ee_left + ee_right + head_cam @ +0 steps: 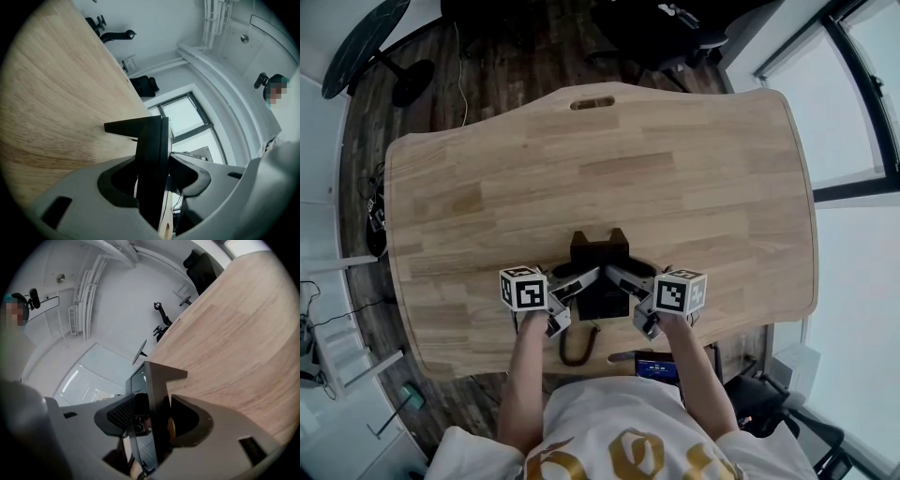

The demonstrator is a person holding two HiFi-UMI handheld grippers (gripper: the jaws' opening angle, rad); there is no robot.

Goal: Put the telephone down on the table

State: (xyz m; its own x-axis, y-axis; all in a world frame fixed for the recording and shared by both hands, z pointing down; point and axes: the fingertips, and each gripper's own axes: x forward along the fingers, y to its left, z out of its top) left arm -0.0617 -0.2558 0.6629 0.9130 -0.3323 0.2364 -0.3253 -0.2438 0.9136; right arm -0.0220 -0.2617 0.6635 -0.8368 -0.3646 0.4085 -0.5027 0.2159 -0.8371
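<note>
A black telephone (600, 255) stands upright over the near middle of the wooden table (609, 169), held from both sides. My left gripper (586, 279) is shut on its left side and my right gripper (619, 277) on its right side. In the left gripper view the telephone (150, 140) is a thin black slab clamped between the grey jaws of the left gripper (154, 180). The right gripper view shows the same slab (157, 380) pinched by the right gripper (152, 420). A dark cord (575, 347) loops down behind it. Whether its base touches the table I cannot tell.
A small device with a lit screen (657, 366) lies at the table's front edge, close to the person's body. The table has a slot (592, 103) near its far edge. Office chairs (675, 28) stand beyond it, and a window wall runs along the right.
</note>
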